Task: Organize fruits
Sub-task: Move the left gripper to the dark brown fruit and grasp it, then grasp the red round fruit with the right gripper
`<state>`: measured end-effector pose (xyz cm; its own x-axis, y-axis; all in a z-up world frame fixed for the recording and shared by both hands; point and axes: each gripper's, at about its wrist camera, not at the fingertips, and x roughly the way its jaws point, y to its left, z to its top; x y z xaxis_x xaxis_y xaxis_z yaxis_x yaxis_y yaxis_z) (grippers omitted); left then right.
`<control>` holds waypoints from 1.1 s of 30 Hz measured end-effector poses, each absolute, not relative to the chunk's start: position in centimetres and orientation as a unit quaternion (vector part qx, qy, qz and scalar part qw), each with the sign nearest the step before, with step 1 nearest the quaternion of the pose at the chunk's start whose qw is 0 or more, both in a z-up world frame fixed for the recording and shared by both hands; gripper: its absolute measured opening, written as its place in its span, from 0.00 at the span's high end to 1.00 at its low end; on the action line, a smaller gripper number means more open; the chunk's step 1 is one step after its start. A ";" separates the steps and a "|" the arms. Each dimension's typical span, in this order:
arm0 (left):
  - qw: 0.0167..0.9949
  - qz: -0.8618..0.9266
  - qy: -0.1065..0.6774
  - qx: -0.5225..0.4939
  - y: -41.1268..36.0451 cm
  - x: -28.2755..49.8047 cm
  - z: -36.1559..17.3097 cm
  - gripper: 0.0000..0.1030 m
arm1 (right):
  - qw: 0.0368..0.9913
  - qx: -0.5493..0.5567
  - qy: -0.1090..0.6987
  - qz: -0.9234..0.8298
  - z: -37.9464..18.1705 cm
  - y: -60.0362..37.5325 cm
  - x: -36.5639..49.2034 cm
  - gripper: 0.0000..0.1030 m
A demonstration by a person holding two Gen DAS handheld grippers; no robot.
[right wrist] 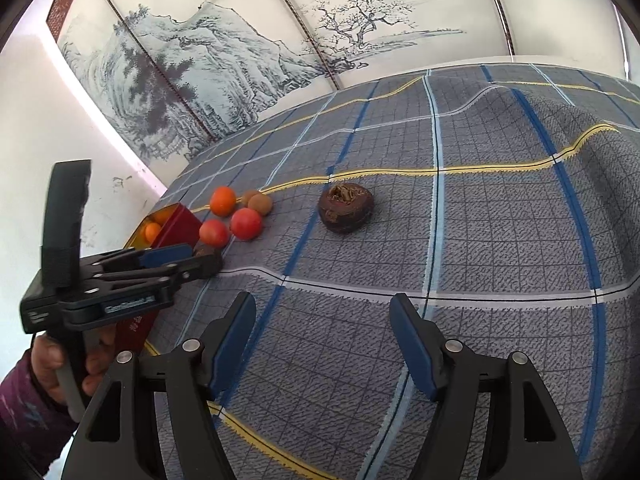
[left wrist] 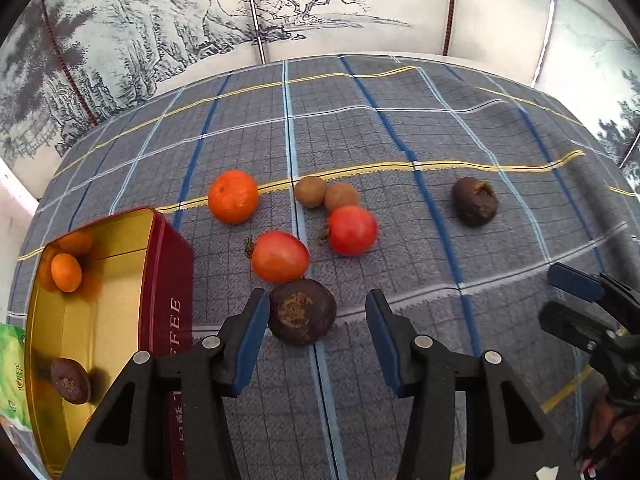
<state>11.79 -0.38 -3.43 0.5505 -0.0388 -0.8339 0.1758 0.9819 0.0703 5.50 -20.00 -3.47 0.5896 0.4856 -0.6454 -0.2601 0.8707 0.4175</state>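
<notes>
My left gripper (left wrist: pixel 317 300) hangs over the checked cloth with a dark brown fruit (left wrist: pixel 302 312) between its fingers. The fruit lies against the left pad, and a gap shows to the right pad, so the jaws are open. Beyond it lie two tomatoes (left wrist: pixel 280 257) (left wrist: pixel 352 231), a mandarin (left wrist: pixel 233 197), two small brown fruits (left wrist: pixel 310 191) and another dark fruit (left wrist: pixel 475 201). A red tin (left wrist: pixel 168 280) at the left holds a small orange (left wrist: pixel 66 272) and a dark fruit (left wrist: pixel 70 380). My right gripper (right wrist: pixel 324 304) stands open over bare cloth, short of the far dark fruit (right wrist: pixel 346 208).
A green packet (left wrist: pixel 10 368) lies left of the tin. The cloth (right wrist: pixel 500 220) is rucked into ridges at the right and back. A painted screen (right wrist: pixel 240 60) closes off the far side. A hand (right wrist: pixel 52 360) in a purple sleeve holds the left gripper (right wrist: pixel 192 262).
</notes>
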 end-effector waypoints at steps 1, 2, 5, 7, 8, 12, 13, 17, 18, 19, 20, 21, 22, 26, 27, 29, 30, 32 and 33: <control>0.877 -0.058 0.471 0.073 -0.4 11.9 -3.6 0.55 | 0.880 0.141 0.400 0.213 -3.4 -20.0 5.5 0.32; 0.876 -0.057 0.473 0.073 -0.4 12.0 -3.8 0.55 | 0.880 0.142 0.399 0.214 -3.4 -20.0 5.5 0.31; 0.878 -0.044 0.471 0.080 -0.5 12.1 -4.3 0.61 | 0.880 0.143 0.399 0.214 -3.4 -20.0 5.5 0.31; 0.881 -0.041 0.466 0.077 -0.3 11.9 -4.3 0.69 | 0.880 0.143 0.399 0.214 -3.4 -20.0 5.5 0.30; 0.882 -0.042 0.463 0.073 -0.3 11.7 -4.3 0.69 | 0.880 0.143 0.399 0.213 -3.4 -20.0 5.5 0.29; 0.891 -0.046 0.447 0.062 -0.3 10.3 -4.3 0.69 | 0.881 0.144 0.398 0.212 -3.4 -20.0 5.5 0.28; 0.893 -0.047 0.445 0.058 -0.3 9.9 -4.4 0.69 | 0.881 0.145 0.397 0.212 -3.4 -20.1 5.6 0.28; 0.907 -0.059 0.416 0.041 -0.4 7.6 -4.2 0.69 | 0.880 0.136 0.400 0.216 -3.2 -19.7 5.7 0.28; 0.909 -0.064 0.410 0.040 -0.5 7.2 -4.2 0.69 | 0.880 0.130 0.401 0.221 -3.1 -19.5 5.9 0.28; 0.911 -0.067 0.404 0.043 -0.6 6.7 -4.2 0.69 | 0.878 0.123 0.400 0.232 -2.9 -19.1 6.1 0.28; 0.914 -0.067 0.398 0.050 -0.7 6.4 -4.2 0.69 | 0.876 0.117 0.400 0.243 -2.6 -18.6 6.4 0.28; 0.916 -0.068 0.392 0.050 -0.6 6.2 -4.1 0.69 | 0.873 0.114 0.399 0.255 -2.3 -18.0 6.7 0.28; 0.918 -0.070 0.389 0.044 -0.5 6.0 -4.0 0.69 | 0.870 0.113 0.398 0.267 -2.0 -17.5 7.1 0.28; 0.921 -0.069 0.382 0.013 0.6 5.9 -3.8 0.69 | 0.864 0.081 0.387 0.313 -0.8 -14.3 9.5 0.29; 0.921 -0.069 0.383 0.006 0.9 5.9 -3.8 0.69 | 0.861 0.071 0.389 0.320 -0.8 -13.5 10.0 0.30; 0.921 -0.067 0.384 -0.009 1.4 6.0 -3.8 0.69 | 0.855 0.050 0.398 0.329 -1.0 -11.7 11.4 0.36; 0.921 -0.067 0.383 -0.013 1.5 6.0 -3.8 0.69 | 0.852 0.045 0.404 0.330 -1.3 -11.1 12.0 0.38; 0.921 -0.069 0.384 -0.021 1.8 5.9 -3.8 0.69 | 0.844 0.040 0.417 0.334 -1.9 -9.9 13.1 0.41; 0.920 -0.069 0.385 -0.022 1.8 6.0 -3.9 0.69 | 0.844 0.038 0.419 0.333 -2.1 -9.5 13.6 0.41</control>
<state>5.97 1.85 -3.85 0.6945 -0.1441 -0.7049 0.1095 0.9895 -0.0944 13.61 -9.52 -2.15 0.4263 0.5936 -0.6826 -0.5302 0.7754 0.3431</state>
